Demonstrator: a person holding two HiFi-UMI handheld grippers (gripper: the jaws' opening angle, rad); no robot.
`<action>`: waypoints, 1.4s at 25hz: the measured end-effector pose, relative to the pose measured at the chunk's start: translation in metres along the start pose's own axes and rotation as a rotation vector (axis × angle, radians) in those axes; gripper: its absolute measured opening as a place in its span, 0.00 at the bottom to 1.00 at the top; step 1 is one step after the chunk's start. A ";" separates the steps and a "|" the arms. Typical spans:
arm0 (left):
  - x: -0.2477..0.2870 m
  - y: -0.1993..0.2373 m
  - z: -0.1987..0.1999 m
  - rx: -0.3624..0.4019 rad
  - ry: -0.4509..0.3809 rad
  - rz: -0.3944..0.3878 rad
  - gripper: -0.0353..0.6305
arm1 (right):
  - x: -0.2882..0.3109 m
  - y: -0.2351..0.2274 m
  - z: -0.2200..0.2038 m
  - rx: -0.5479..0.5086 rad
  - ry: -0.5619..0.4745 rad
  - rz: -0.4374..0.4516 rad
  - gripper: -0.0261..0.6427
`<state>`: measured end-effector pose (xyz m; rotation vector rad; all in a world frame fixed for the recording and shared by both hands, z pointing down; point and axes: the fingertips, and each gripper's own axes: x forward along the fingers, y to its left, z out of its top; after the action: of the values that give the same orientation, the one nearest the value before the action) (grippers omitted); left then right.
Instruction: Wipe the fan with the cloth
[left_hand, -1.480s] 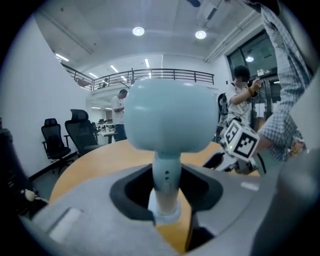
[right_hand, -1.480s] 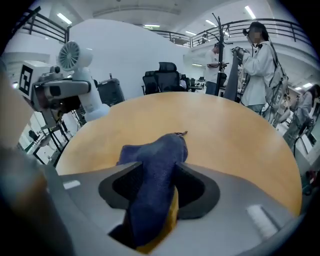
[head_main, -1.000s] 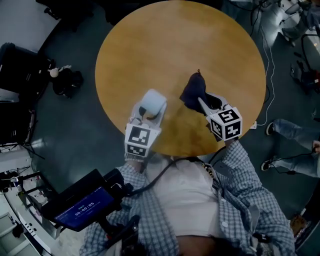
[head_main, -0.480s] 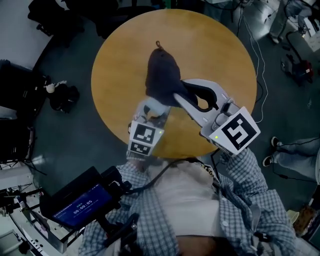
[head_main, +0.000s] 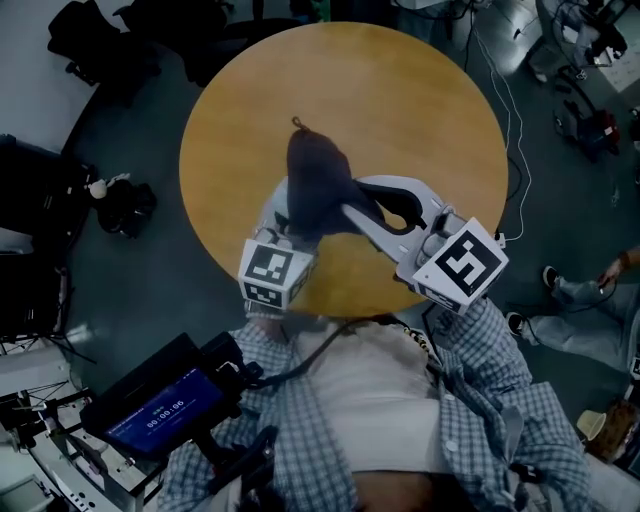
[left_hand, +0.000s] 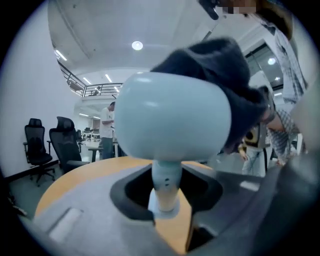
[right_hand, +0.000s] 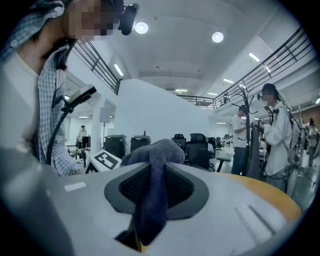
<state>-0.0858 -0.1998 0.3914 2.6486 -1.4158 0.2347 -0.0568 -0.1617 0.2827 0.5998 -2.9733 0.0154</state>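
Note:
A small white fan (left_hand: 170, 115) stands upright, its thin stem (left_hand: 165, 187) clamped between the jaws of my left gripper (left_hand: 167, 200). In the head view the left gripper (head_main: 283, 232) is held over the near part of the round wooden table (head_main: 400, 100). A dark blue cloth (head_main: 315, 180) lies over the fan's head and hides it from above. In the left gripper view the cloth (left_hand: 225, 75) covers the fan's upper right side. My right gripper (head_main: 350, 207) reaches in from the right, shut on the cloth (right_hand: 152, 195), which hangs out between its jaws (right_hand: 150, 200).
A white cable (head_main: 520, 140) runs along the floor right of the table. Dark bags (head_main: 125, 205) lie on the floor at the left. A screen unit (head_main: 165, 410) sits near my body. A person's legs (head_main: 590, 310) are at the right. A standing person (right_hand: 272, 135) and office chairs (left_hand: 55, 145) are farther off.
The right gripper has lifted the cloth off the table and carried it left onto the fan's head. The left gripper has raised the fan slightly.

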 end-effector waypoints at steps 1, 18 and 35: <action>-0.001 0.001 0.002 0.008 -0.011 0.000 0.27 | 0.000 -0.008 -0.013 0.010 0.019 -0.021 0.17; 0.004 -0.026 -0.004 0.129 0.041 -0.152 0.27 | -0.023 -0.034 -0.004 -0.034 0.045 -0.022 0.17; 0.007 -0.057 -0.002 0.243 0.051 -0.286 0.27 | 0.038 -0.055 -0.052 -0.098 0.294 0.071 0.17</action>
<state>-0.0348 -0.1743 0.3924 2.9722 -1.0341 0.4645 -0.0650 -0.2259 0.3376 0.4374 -2.6904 -0.0329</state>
